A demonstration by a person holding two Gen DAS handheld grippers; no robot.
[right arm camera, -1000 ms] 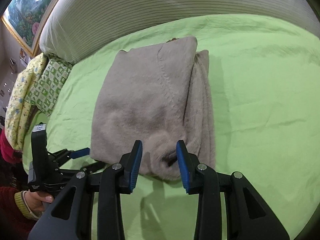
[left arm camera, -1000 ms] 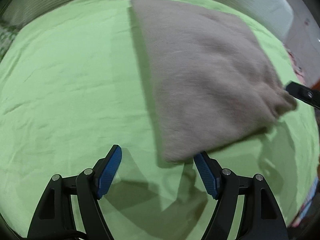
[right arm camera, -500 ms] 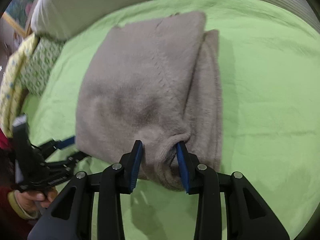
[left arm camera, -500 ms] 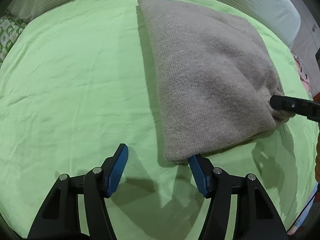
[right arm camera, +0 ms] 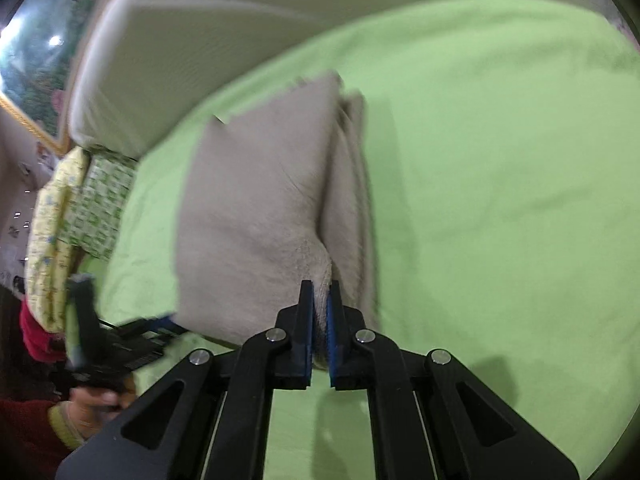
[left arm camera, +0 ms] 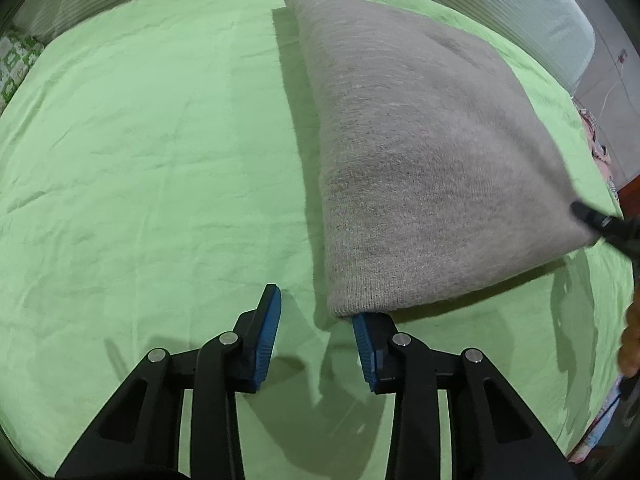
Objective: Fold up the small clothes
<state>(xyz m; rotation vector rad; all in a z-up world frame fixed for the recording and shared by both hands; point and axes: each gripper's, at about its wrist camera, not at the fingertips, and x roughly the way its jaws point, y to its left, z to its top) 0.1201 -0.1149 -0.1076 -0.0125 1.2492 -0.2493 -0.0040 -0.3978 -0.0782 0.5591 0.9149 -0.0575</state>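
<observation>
One folded beige knitted garment [left arm camera: 420,152] on the light-green bedsheet [left arm camera: 152,152], out toward the sheet's middle. Near corner clamped in the right black gripper with blue pads [right arm camera: 320,312] — jaws narrowed onto the knit. Left black gripper [left arm camera: 316,320] spread wide, right pad [left arm camera: 365,344] tucked under the adjacent corner. Two grippers, one garment.

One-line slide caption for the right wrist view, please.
Right tongs pinch the near corner of the folded grey sweater on the green bedsheet.
</observation>
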